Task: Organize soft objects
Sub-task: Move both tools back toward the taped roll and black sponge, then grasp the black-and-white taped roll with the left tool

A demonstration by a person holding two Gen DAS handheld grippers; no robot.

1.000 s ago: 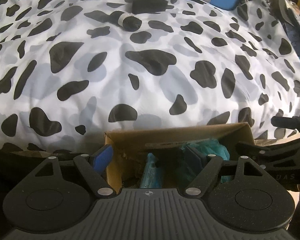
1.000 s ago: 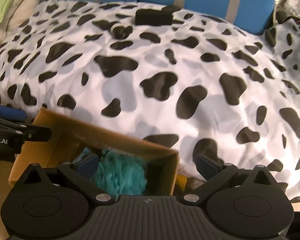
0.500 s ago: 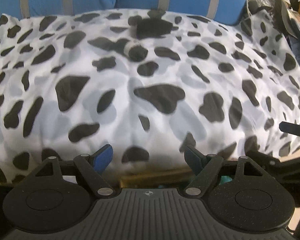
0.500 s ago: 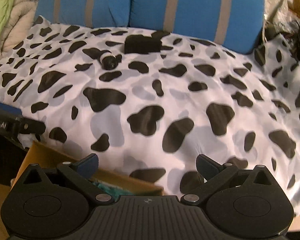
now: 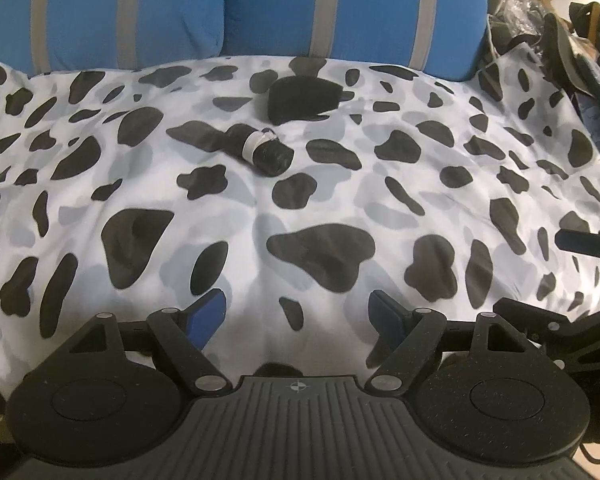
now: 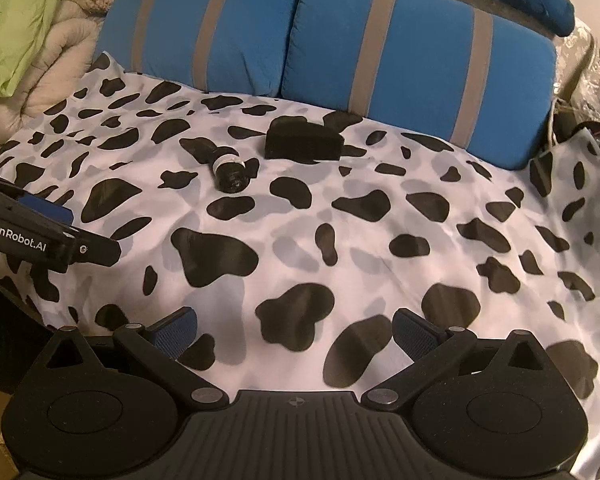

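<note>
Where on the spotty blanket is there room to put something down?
The big near stretch of the cow-print blanket is bare, from both grippers' fingers up to the rolled black bundle and the folded black cloth. The right side toward the clutter is bare too. It is crowded only near the blue pillows, where those two dark items lie.

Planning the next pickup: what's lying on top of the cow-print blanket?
A rolled black bundle with a pale band, and behind it a folded black item. Anything beneath the blanket is covered.
</note>
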